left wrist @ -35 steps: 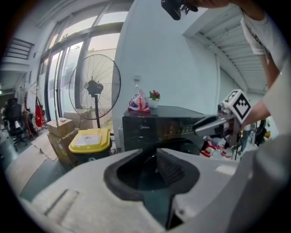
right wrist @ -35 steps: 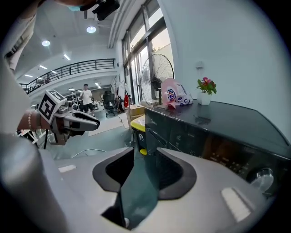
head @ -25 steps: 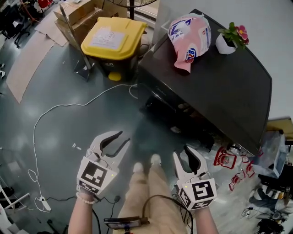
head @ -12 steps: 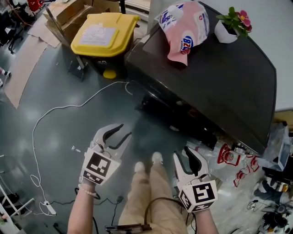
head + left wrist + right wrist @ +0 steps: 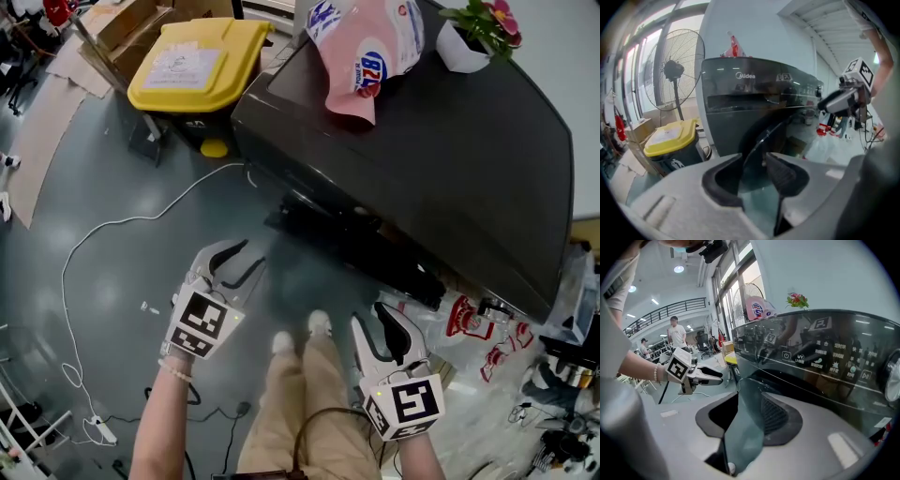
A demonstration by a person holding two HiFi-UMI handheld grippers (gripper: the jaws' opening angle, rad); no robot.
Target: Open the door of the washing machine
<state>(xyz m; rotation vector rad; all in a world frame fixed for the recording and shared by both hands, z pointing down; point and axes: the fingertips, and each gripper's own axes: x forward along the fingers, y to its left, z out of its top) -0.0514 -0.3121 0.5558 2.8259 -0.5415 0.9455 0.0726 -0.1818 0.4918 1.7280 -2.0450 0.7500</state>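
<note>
The black washing machine fills the upper right of the head view; the left gripper view shows its front with the round dark door, and whether that door is ajar I cannot tell. My left gripper hangs above the floor to the left of the machine's front, its jaws opening with nothing between them. My right gripper is held low near the machine's front, open and empty. Each gripper shows in the other's view: the right gripper, the left gripper.
A pink detergent bag and a potted flower sit on the machine's top. A yellow-lidded bin and cardboard stand to its left, a fan behind. A white cable crosses the floor. Red-and-white packages lie at right.
Both grippers have sunk lower in front of the machine, the left one more. The left gripper's jaws have spread wider. The right jaws look the same.
</note>
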